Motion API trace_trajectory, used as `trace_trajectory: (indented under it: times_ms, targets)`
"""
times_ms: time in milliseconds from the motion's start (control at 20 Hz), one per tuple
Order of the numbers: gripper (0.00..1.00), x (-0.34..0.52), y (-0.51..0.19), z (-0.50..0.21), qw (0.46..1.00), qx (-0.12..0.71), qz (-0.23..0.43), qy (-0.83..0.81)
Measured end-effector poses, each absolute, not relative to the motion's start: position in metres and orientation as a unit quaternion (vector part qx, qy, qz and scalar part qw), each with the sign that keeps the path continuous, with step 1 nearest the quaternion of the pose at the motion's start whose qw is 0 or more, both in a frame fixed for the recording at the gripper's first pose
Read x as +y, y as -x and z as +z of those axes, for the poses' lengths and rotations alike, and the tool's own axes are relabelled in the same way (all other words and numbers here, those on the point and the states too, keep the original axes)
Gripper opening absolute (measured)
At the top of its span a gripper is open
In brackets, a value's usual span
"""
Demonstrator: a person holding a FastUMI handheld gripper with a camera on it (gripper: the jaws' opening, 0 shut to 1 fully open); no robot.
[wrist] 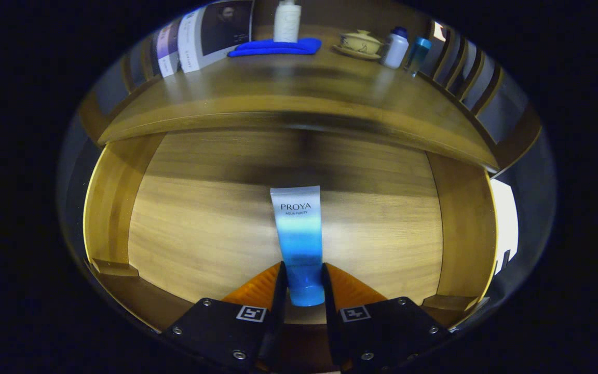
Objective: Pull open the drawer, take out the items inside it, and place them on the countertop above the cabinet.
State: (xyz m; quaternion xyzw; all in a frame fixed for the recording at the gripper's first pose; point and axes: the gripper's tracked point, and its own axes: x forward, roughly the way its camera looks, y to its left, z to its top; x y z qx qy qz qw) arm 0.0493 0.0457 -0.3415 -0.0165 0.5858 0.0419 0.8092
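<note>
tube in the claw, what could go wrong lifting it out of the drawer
1. The claw grips the tube only at its cap end, so the long body ahead could droop or swing and slip free.
2. The countertop edge overhangs the drawer just beyond the tube; lifting straight up might knock the tube's far end against it.
3. The countertop already holds a blue cloth, a lidded cup and small bottles; a careless placement could bump them.

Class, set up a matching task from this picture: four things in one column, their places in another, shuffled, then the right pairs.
1 tube
2 blue cloth
3 lidded cup
4 tool

A on a saucer on the countertop
B in the open drawer, cap end between the fingers
C under the white bottle
D shut on the tube's cap end

Pairs: 1-B, 2-C, 3-A, 4-D
</note>
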Motion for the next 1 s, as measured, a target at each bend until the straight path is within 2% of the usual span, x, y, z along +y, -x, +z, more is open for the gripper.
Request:
trace_trajectory:
  times_ms: [450, 1000]
  targets:
    - [0.37, 0.049, -0.041, -0.269, 0.849, 0.526, 0.033, 0.043]
    - [0.37, 0.054, -0.116, -0.205, 0.889, 0.454, 0.034, 0.041]
